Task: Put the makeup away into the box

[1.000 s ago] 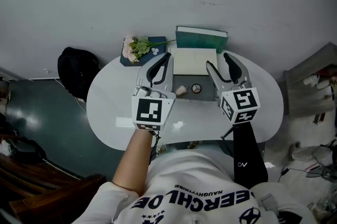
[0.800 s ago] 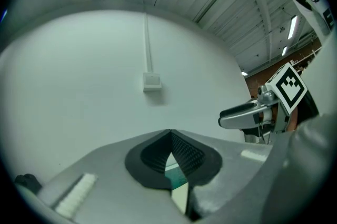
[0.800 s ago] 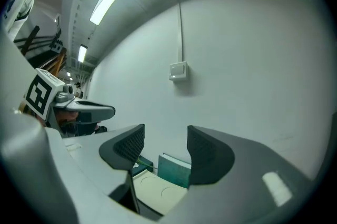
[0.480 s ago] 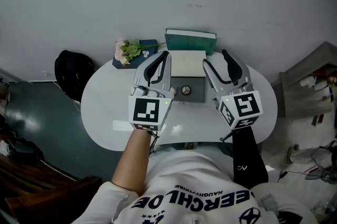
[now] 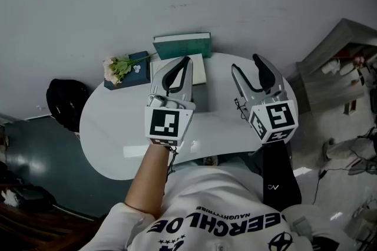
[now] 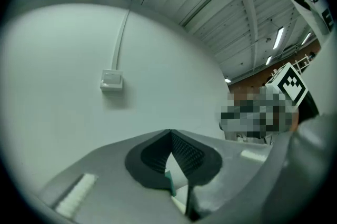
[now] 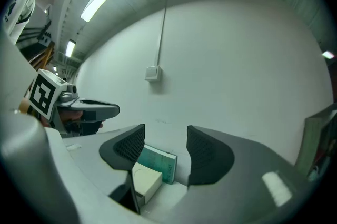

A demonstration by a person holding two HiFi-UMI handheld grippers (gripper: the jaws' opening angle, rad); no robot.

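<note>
Left gripper: tips pinched together, nothing held. Right gripper: jaws spread, empty. The cream box sits at the far edge of the table, against a teal cover, just beyond your left tips. No makeup shows in any view. Expect small, light, slick, breakable pieces; grip each gently across its middle.

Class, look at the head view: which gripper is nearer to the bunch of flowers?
Left. The left gripper is just to the right of the flowers; the right gripper is farther right still, beyond the left one.
</note>
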